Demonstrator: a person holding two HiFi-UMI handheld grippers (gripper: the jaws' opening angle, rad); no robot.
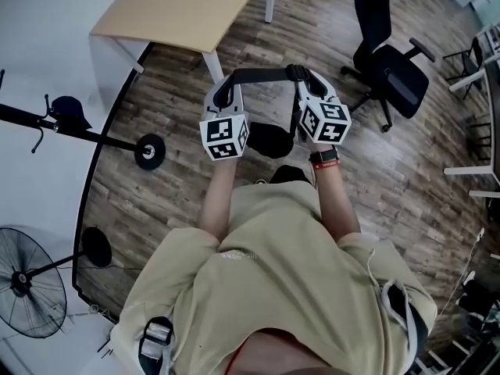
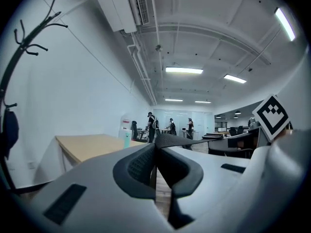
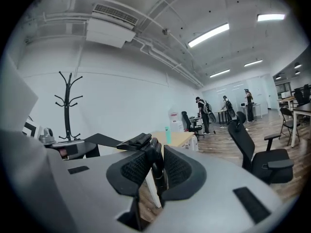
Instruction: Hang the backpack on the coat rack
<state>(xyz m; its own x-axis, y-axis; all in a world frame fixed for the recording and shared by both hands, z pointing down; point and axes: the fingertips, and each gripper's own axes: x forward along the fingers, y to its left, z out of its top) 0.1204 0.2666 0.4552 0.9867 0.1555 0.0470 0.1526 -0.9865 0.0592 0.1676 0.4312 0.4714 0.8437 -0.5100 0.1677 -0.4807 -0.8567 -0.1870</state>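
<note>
Your beige shirt [image 1: 273,287] fills the bottom of the head view, with both forearms reaching out ahead. The left gripper [image 1: 226,84] has its fingers [image 2: 141,166] pinched narrow on the black strap [image 1: 262,74]. The right gripper [image 1: 303,80] has its fingers [image 3: 136,171] clamped on the strap's other end. The strap spans the gap between them, and the backpack [image 1: 269,141] hangs beneath it above the wood floor [image 1: 375,178]. The coat rack [image 1: 94,137] stands to your left, well apart.
</note>
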